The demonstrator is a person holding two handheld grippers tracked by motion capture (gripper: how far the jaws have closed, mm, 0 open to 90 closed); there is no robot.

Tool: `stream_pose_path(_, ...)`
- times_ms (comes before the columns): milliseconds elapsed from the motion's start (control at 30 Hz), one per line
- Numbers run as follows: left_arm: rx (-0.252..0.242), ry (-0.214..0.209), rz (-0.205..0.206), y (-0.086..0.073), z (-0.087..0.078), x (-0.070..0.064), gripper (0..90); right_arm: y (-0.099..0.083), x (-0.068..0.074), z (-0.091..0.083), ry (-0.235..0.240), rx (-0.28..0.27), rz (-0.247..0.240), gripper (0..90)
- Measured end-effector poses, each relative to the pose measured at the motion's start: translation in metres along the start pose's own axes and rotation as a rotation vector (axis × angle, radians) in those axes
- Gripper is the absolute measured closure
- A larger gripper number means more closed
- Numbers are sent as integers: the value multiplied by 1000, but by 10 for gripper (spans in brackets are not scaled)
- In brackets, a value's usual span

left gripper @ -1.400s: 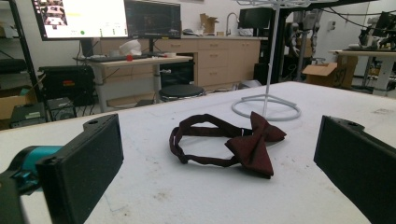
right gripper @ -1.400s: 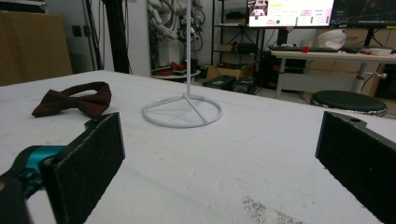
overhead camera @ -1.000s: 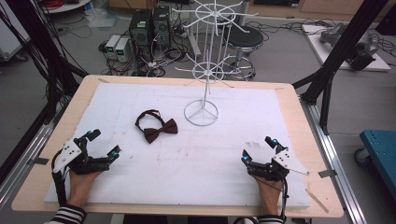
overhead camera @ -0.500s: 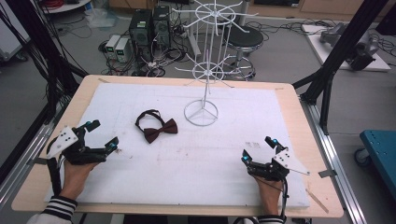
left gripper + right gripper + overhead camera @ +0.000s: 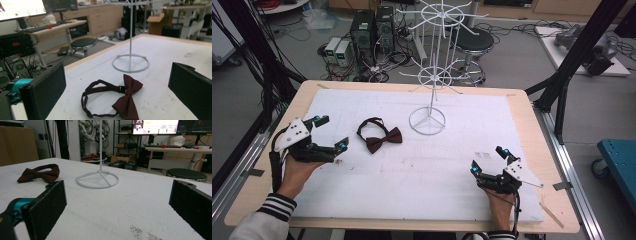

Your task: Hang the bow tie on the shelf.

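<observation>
Two spread grippers flank bow tie (image 5: 379, 138)

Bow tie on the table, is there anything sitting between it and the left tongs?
Nothing visible. The left tongs are open and aimed at the bow tie, which lies flat just ahead of them with only bare white mat between. The white wire stand sits beyond the tie, out of the path.

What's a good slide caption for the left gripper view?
Open left gripper facing a dark red bow tie lying before the white wire stand.
</observation>
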State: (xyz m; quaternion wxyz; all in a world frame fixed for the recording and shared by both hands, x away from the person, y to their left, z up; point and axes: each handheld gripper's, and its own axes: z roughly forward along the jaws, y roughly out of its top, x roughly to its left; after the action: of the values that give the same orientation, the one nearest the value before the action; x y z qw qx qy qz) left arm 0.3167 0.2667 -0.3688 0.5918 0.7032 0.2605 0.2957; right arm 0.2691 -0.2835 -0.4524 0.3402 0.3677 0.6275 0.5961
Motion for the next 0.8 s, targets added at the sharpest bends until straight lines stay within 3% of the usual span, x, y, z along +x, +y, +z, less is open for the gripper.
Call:
stream_pose_path(200, 93, -57, 48, 13, 16, -1, 17, 0, 0, 0, -1, -1, 0, 5)
stream_pose_path(333, 150, -84, 35, 15, 29, 1, 17, 0, 0, 0, -2, -1, -1, 6)
stream_pose_path(367, 192, -94, 48, 18, 36, 1, 17, 0, 0, 0, -1, -1, 0, 5)
stream_pose_path(500, 211, -104, 54, 22, 44, 1, 17, 0, 0, 0, -1, -1, 0, 5)
stream_pose_path(800, 321, -132, 84, 34, 68, 1, 17, 0, 0, 0, -1, -1, -1, 5)
